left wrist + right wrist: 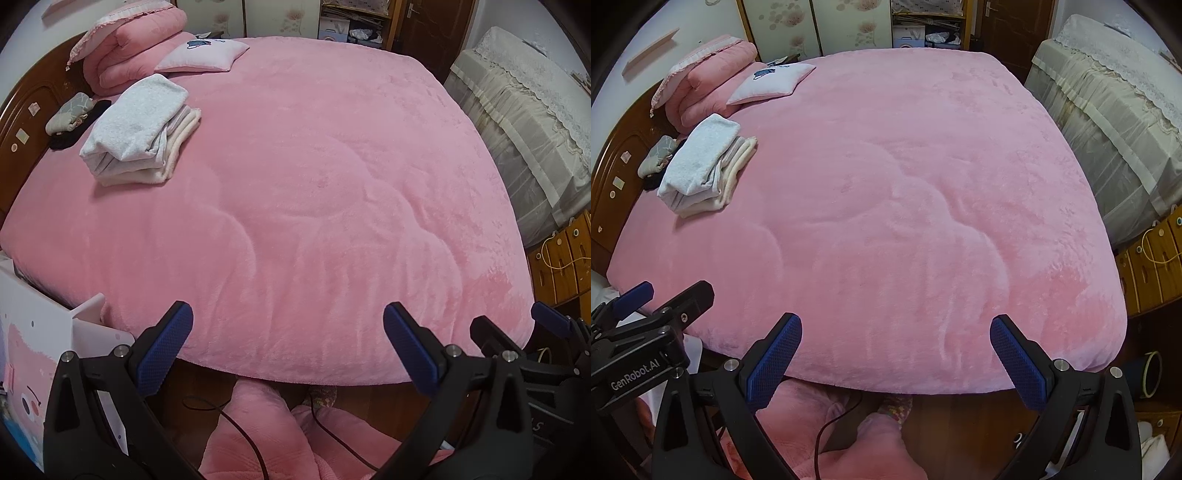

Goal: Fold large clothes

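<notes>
Left claw [288,325]: jaws apart, empty, hovering at the foot of the bed [314,184]. Folded stack of pale clothes [138,129]: lying at the bed's far left near the headboard [26,110], apparently finished. Pink bedspread: otherwise bare, with no unfolded garment visible. Right claw [895,334]: jaws apart, empty, just beside the left one. Judgement: folding looks largely complete, or another garment awaits fetching.

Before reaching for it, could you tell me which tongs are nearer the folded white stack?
Left. Left tongs sit on the white stack's side; right tongs sit farther right.
</notes>
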Demonstrator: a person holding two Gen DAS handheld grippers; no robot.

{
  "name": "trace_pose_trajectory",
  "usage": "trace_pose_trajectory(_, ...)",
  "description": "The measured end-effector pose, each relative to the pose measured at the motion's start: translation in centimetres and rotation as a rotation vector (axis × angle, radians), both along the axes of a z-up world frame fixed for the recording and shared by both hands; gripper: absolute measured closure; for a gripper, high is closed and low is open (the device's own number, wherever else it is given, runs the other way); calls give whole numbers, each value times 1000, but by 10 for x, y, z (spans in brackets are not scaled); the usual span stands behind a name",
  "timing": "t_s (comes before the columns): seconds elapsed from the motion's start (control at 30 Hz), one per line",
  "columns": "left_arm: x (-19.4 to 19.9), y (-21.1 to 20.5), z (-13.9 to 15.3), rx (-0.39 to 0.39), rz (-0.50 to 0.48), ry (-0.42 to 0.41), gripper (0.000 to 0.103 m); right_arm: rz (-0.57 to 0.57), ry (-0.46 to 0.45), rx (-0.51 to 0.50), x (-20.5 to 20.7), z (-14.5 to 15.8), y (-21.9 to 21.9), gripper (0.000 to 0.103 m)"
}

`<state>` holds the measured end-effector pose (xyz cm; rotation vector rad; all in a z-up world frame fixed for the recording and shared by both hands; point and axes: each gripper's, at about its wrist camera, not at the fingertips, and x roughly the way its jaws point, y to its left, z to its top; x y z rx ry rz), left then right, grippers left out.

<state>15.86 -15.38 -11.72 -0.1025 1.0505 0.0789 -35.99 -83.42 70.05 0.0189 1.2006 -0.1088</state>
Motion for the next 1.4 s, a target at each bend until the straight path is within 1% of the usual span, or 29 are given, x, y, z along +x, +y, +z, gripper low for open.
trace_pose_trajectory(0.3, 0, -2, -2, 13, 1, 3, 1, 4, -9, -11, -8, -2, 4, 0)
trace_pose_trajectory(0.97, -4, -2, 8, 33, -7, -18, 1, -1, -25, -22, -17, 0, 3, 0)
trace_pose_trajectory(1.4, -1, -1, 11, 44, -12, -34, 1, -11, -47, -44, -38, 11, 16, 0)
